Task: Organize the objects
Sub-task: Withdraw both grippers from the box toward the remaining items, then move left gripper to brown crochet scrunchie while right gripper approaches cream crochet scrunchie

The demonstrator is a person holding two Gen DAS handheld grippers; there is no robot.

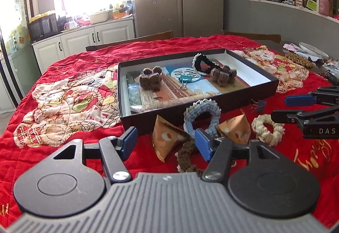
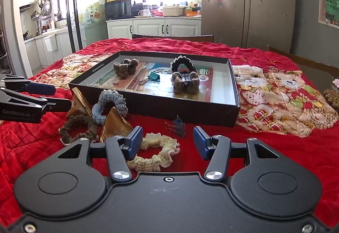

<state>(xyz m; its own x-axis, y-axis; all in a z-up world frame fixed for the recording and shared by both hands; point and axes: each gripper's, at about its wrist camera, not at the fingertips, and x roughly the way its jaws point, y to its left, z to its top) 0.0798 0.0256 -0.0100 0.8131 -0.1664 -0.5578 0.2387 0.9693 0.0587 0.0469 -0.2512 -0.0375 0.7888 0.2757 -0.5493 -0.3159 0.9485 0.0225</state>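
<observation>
Both grippers hover low over the red cloth [image 2: 275, 148], in front of the black box [image 2: 211, 109]. Neither holds anything.

Left gripper [image 1: 165, 144]: jaws apart, nothing pressed between the pads. Ahead of it lie a gold packet [image 1: 167, 139] and a brown scrunchie [image 1: 186, 156]; the blue scrunchie [image 1: 201, 114] sits just beyond, leaning toward the box wall.

Right gripper [image 2: 167, 142]: jaws apart, moderately. The cream scrunchie [image 2: 156, 152] lies on the cloth between and below its fingers, partly behind the left-hand pad; contact cannot be told. A small dark blue clip [image 2: 179, 127] stands just beyond.

Already in the box: two brown scrunchies, a black one [image 2: 182, 64], a teal binder clip [image 2: 153, 76].

Judged step: each gripper lining up for a pick from the loose pile, box as destination.

Risks:
- Pile at left is crowded: packet, brown and blue scrunchies touch or overlap. Closing there could take two items, or catch only the packet's edge and let it slide out.
- Cream scrunchie is soft and flat; a shallow close may pinch cloth with it and drag the quilt, shifting the box.
- Grippers work near each other; a sideways reach could knock fingers together.
- Low carry could snag the box wall.
</observation>
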